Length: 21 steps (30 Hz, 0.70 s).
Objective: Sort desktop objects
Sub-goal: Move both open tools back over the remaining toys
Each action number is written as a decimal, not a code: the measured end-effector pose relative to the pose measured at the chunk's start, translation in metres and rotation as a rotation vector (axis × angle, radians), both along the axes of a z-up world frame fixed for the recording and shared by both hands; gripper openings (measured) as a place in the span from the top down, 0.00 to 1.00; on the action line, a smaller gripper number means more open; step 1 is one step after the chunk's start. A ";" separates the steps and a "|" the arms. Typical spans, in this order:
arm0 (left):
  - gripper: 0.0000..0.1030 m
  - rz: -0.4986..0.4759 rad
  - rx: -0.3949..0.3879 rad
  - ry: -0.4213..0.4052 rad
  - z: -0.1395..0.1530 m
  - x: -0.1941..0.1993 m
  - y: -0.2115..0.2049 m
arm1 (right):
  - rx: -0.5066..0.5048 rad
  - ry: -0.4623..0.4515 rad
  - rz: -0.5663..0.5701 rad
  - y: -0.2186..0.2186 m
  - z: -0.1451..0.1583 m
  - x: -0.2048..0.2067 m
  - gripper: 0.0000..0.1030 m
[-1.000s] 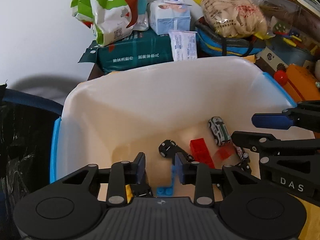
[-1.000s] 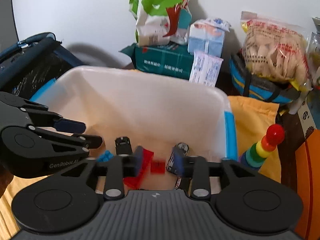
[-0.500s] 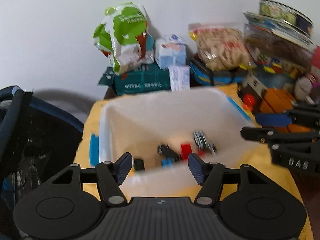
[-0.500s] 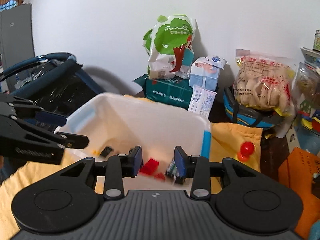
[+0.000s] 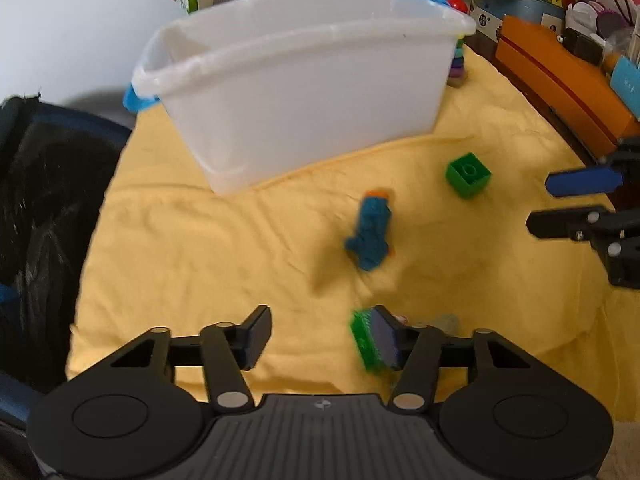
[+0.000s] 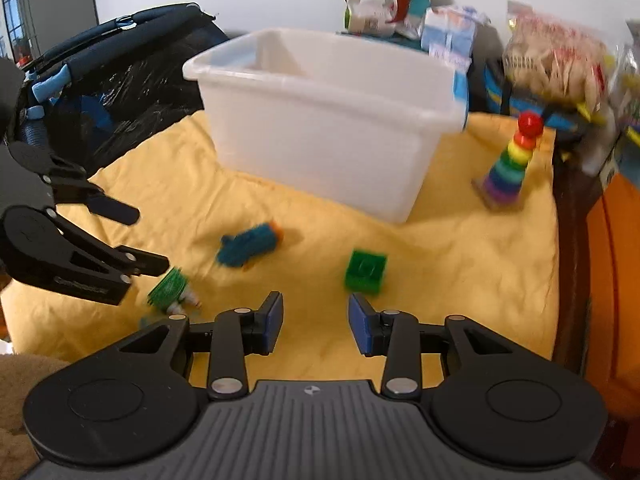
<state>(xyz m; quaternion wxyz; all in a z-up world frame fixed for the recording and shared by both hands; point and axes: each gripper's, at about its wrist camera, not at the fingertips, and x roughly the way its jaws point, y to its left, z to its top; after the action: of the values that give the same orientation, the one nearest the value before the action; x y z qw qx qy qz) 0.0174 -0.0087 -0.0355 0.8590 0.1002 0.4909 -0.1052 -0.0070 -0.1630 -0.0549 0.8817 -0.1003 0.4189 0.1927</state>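
A white plastic bin [image 5: 304, 92] stands on a yellow cloth [image 5: 200, 248]; it also shows in the right wrist view [image 6: 320, 132]. On the cloth lie a blue toy with orange bits [image 5: 370, 234] [image 6: 248, 246], a green brick [image 5: 467, 175] [image 6: 366, 272] and a green bristly toy [image 5: 366, 340] [image 6: 170, 286]. My left gripper [image 5: 320, 336] is open and empty, low over the cloth, with the bristly toy against its right finger. My right gripper [image 6: 316, 326] is open and empty, just short of the green brick.
A rainbow ring stacker [image 6: 510, 164] stands right of the bin. An orange box [image 5: 560, 80] lies along the right edge. A dark stroller [image 6: 100, 92] is on the left. Snack bags and boxes [image 6: 400, 4] are stacked behind the bin.
Both grippers have pulled back out of the bin and dropped low over the yellow cloth in front of it. The left jaws have opened wider. The loose toys are now in view.
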 end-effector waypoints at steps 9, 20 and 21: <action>0.66 0.038 -0.079 0.034 -0.015 -0.009 0.008 | 0.012 0.020 -0.016 0.000 -0.005 -0.011 0.61; 0.66 0.096 -0.108 0.019 -0.001 -0.019 0.041 | 0.021 0.045 -0.023 0.008 -0.011 -0.009 0.60; 0.65 0.066 -0.140 0.009 0.003 -0.021 0.037 | 0.020 0.048 -0.025 0.010 -0.011 -0.009 0.60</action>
<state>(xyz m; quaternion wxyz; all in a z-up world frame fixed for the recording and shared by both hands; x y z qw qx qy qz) -0.0036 0.0287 -0.0320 0.8647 0.0230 0.4893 -0.1114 -0.0155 -0.1527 -0.0662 0.8746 -0.0816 0.4393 0.1883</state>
